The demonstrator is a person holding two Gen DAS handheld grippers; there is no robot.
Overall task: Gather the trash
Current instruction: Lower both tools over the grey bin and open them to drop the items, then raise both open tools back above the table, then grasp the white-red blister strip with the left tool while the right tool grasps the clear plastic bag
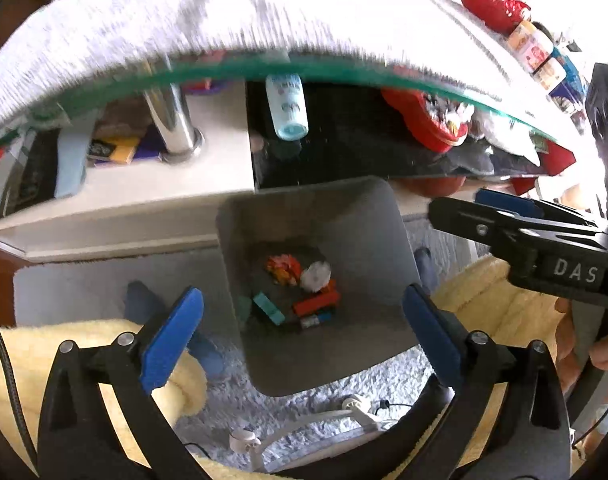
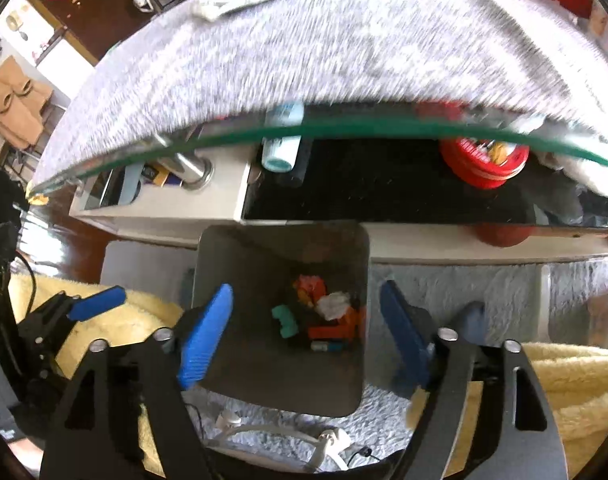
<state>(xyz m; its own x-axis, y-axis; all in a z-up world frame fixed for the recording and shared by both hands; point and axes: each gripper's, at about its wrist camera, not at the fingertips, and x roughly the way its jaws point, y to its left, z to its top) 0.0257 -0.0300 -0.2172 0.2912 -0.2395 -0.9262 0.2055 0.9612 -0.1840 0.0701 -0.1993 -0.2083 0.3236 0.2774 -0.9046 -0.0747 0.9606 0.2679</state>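
We list a glass-topped counter (image 1: 343,74) under grey cloth (image 1: 184,8), grey carpet (image 2: 443,280), a grey bin (image 1: 367,216) holding the trash (image 1: 304,292) beneath both tongs, left (image 1: 304,340) and right (image 2: 304,332), spread wide and holding nothing.

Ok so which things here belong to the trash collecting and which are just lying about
Part of the job:
grey bin
crumpled white paper in it
orange wrapper in it

Just lying about:
pale blue bottle under the glass tabletop
red tin
white cable
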